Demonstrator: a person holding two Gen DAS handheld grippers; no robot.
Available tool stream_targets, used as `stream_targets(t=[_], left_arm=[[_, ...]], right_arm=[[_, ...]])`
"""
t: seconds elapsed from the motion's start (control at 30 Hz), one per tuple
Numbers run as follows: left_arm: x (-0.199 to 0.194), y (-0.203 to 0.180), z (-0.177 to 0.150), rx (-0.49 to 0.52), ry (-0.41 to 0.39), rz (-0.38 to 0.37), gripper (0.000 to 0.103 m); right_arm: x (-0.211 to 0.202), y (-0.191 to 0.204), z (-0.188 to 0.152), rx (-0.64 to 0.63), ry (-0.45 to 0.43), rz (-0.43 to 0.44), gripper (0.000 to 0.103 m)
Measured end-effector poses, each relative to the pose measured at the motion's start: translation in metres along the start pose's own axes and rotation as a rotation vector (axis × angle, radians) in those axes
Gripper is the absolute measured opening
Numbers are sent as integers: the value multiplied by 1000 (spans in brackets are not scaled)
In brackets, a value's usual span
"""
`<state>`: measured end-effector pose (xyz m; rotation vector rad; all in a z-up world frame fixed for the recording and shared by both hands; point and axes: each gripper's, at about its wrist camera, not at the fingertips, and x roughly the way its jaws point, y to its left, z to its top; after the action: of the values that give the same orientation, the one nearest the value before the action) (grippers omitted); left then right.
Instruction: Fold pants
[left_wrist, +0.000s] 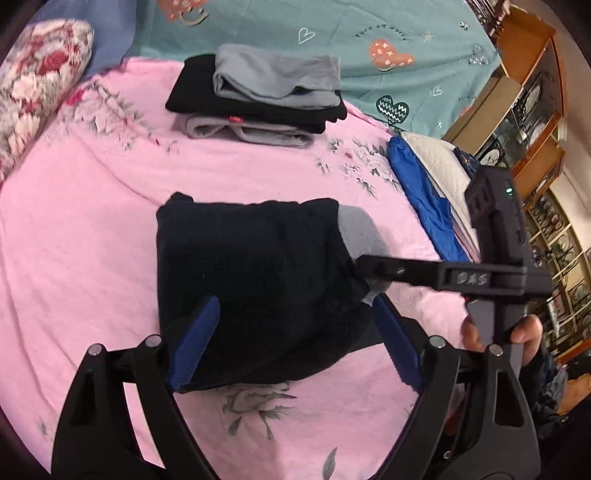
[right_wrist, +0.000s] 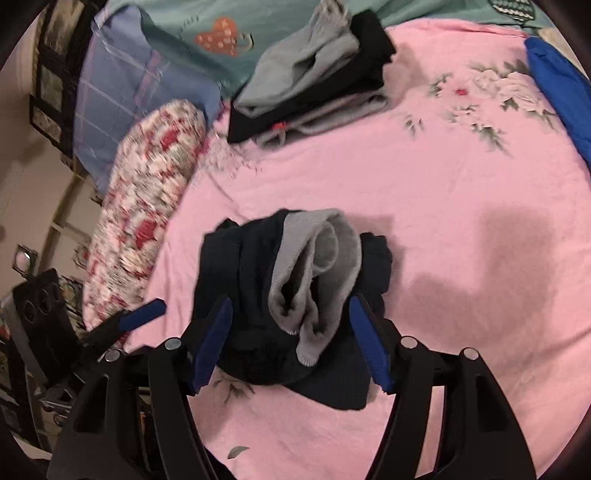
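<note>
A floral bolster lies at the left edge of the bed, which is covered in a pink flowered sheet. The left gripper hangs over the folded dark pants, its blue fingers spread wide on either side of the bundle, pressing nothing. The pants sit mid-bed, grey lining showing at one end. The right gripper likewise straddles them with fingers apart. Behind, a stack of folded grey and black clothes rests near the teal blanket. At right lies a blue garment.
</note>
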<state>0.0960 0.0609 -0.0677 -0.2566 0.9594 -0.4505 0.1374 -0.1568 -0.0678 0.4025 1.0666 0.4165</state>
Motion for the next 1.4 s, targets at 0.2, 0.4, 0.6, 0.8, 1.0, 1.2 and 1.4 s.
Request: stream_targets(t=[0.2,0.4,0.6,0.8,1.0,1.2,1.4], left_arm=[[34,10,-5,-37,100,-18,57],[49,19,-14,-59,147,-82,55],[42,21,-15,-52,142,-82,55],[2,21,-20,-28,74,-9,58],[2,11,-16,5,54,-61,58],[30,14,-16,1,113,-101,58],[46,17,-24,11,150,-74,58]], right_arm=[[17,-3,-5,47,3,6,19],[-17,-19,-33,108,-55,-16,19],[20,-52,-40,185,38,-10,38],[-35,-11,-14,-24,-94,-243,51],[6,76,45,-310,18,-73,51],[115,119,84,-464,251,-199,41],[149,117,79,-460,331,-229,13]])
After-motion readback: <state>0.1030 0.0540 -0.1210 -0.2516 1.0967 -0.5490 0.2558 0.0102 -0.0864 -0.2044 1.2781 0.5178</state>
